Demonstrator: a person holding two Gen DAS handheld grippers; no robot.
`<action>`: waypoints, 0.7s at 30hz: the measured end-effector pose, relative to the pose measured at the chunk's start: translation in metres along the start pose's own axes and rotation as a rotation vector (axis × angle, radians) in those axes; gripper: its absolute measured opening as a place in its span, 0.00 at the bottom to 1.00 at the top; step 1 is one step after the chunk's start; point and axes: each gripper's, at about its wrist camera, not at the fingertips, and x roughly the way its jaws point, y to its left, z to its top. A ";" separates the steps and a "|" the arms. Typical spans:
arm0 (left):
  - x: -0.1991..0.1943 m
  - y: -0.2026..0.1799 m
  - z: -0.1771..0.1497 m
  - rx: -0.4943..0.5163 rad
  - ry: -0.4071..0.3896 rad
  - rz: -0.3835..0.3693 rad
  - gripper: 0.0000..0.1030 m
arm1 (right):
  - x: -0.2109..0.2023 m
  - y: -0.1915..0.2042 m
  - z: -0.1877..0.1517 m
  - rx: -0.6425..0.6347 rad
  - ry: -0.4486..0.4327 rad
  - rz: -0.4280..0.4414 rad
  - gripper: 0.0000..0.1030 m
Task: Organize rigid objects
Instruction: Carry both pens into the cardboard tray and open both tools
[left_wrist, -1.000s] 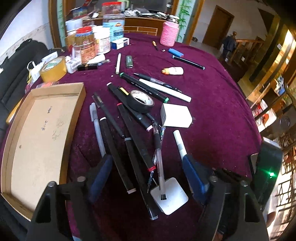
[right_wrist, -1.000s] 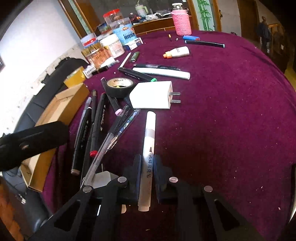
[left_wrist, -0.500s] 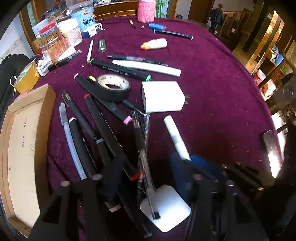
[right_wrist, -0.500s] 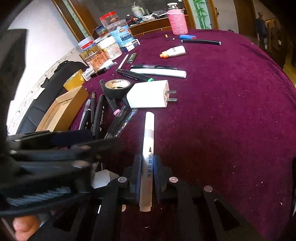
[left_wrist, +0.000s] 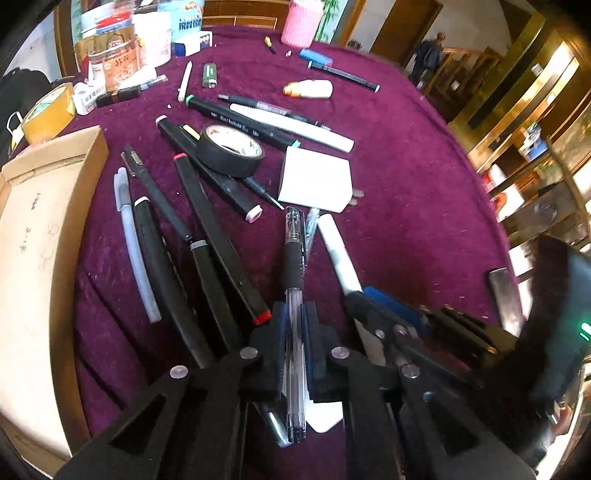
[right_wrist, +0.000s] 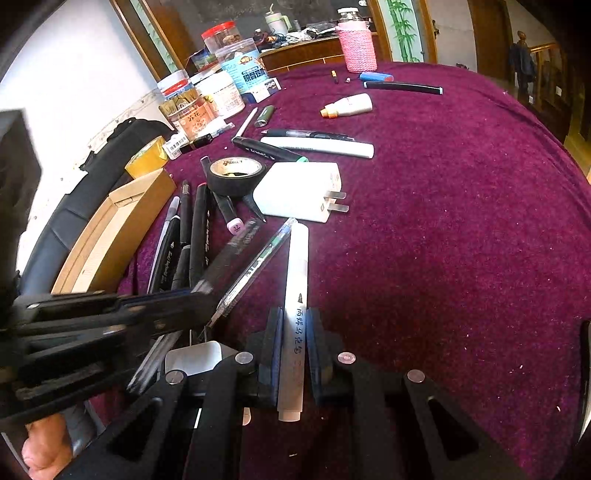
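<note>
In the left wrist view, my left gripper (left_wrist: 294, 321) has its jaws closing tight on a clear gel pen (left_wrist: 294, 258) with a black grip, and the pads press both sides of its barrel. The pen points away over the purple cloth. My right gripper (right_wrist: 295, 332) is shut on a white marker (right_wrist: 298, 258) that lies on the cloth. In the right wrist view the left gripper (right_wrist: 199, 295) comes in from the left, with the gel pen (right_wrist: 236, 247) blurred ahead of it. Several black markers (left_wrist: 218, 240) lie to the left of the pen.
An open cardboard box (left_wrist: 37, 258) sits at the left edge. Ahead lie a black tape roll (left_wrist: 229, 149) and a white charger (left_wrist: 314, 181). A white square piece (left_wrist: 325, 417) lies under the pen. Jars (right_wrist: 218, 92) and a pink bottle (right_wrist: 356, 48) stand at the back.
My left gripper came down over the pile and its wide-open jaws closed on the clear gel pen. The right gripper stayed put, shut on the white marker.
</note>
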 end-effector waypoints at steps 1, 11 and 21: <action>-0.007 0.002 -0.003 -0.012 -0.012 -0.006 0.08 | 0.000 0.000 0.000 0.000 0.000 -0.001 0.12; -0.075 0.045 -0.032 -0.129 -0.135 -0.028 0.08 | -0.007 0.007 -0.002 -0.029 -0.058 -0.084 0.11; -0.115 0.093 -0.067 -0.250 -0.224 0.017 0.08 | -0.048 0.027 -0.012 0.022 -0.157 0.028 0.11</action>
